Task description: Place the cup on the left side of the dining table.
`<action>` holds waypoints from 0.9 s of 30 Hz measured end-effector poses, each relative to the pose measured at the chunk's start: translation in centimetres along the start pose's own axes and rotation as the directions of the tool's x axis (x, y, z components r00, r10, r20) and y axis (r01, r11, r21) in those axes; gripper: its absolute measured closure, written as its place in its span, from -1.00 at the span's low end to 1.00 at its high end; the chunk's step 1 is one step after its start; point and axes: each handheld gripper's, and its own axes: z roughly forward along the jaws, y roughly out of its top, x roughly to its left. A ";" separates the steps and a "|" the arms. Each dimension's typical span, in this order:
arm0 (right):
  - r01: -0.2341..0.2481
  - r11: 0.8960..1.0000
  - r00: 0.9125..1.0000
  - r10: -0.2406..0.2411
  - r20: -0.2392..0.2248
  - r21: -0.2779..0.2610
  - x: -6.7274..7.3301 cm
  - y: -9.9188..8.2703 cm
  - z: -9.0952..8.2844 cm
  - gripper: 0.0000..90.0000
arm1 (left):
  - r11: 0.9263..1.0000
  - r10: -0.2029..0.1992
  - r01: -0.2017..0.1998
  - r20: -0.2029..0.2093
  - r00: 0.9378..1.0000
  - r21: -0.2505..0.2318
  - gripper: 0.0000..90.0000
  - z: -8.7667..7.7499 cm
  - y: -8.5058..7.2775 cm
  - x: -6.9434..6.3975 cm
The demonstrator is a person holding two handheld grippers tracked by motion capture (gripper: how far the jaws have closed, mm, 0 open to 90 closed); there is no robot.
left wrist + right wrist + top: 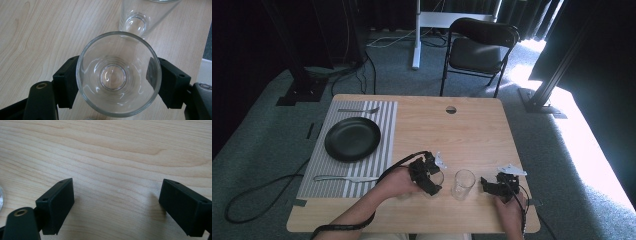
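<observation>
A clear drinking glass (113, 79) stands upright on the wooden table (462, 130), seen from straight above in the left gripper view. My left gripper (117, 76) is shut on the glass, one black jaw against each side of it. In the high view the left gripper (430, 176) holds this glass (438, 177) near the table's front edge. A second empty glass (463, 184) stands just right of it, apart, and its base (136, 21) lies beyond the held one. My right gripper (490, 186) is right of the second glass; its jaws stand wide open over bare wood, with nothing between them (117, 202).
A striped placemat (384, 130) on the table's left half carries a black plate (352, 138), with a fork (358, 110) behind it and a knife (344, 178) in front. A round cable hole (451, 109) is near the far edge. A black chair (479, 50) stands beyond the table.
</observation>
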 end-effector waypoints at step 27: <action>0.002 1.000 1.000 -0.002 0.000 0.000 0.0 0.0 0.0 -0.73 | 0.994 -0.105 0.102 -0.067 0.992 -0.045 -0.35 -1.2 0.5 2.9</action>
